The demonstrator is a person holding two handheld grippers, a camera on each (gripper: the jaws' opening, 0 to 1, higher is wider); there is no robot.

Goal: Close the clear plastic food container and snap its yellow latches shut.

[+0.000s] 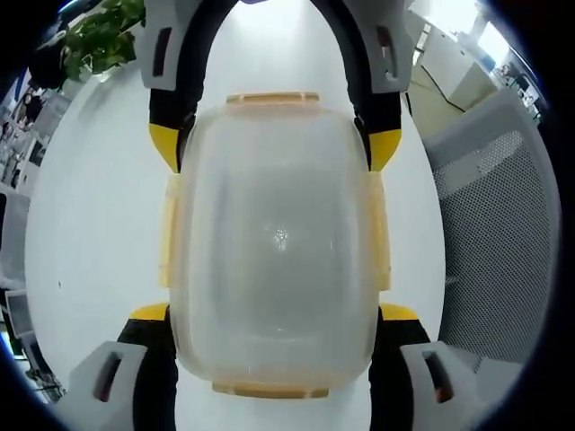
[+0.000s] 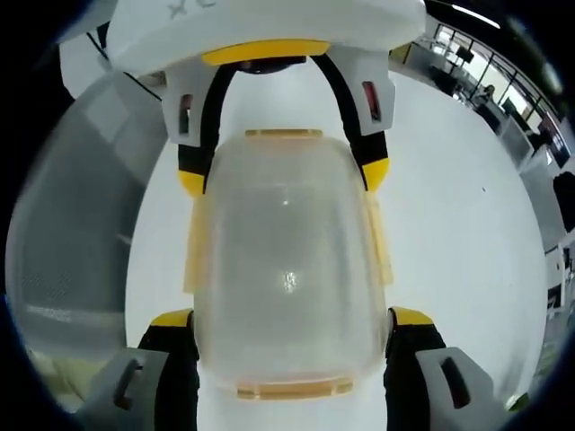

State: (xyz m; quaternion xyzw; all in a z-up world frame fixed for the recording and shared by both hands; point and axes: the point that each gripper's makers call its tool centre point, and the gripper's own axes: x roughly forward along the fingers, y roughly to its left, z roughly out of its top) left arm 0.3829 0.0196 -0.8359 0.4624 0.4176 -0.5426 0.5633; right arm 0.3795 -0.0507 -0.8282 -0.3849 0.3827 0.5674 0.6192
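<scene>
A clear plastic food container (image 1: 274,242) lies on the white table (image 1: 90,224) with its lid down. Yellow latches sit on its long sides (image 1: 169,235) and at its near end (image 1: 269,390) and far end (image 1: 272,97). My left gripper (image 1: 274,314) rises from the bottom of the left gripper view, its yellow-tipped jaws pressed against the container's near sides. My right gripper (image 1: 275,148) comes in from the top and clasps the far end. In the right gripper view the same container (image 2: 287,269) sits between the right gripper (image 2: 292,319) and the left gripper (image 2: 280,175).
A grey mesh chair back (image 1: 494,224) stands beside the table, also seen as the chair (image 2: 72,224) in the right gripper view. A green plant (image 1: 99,36) stands at the table's far corner. Office desks (image 2: 503,99) lie beyond the table.
</scene>
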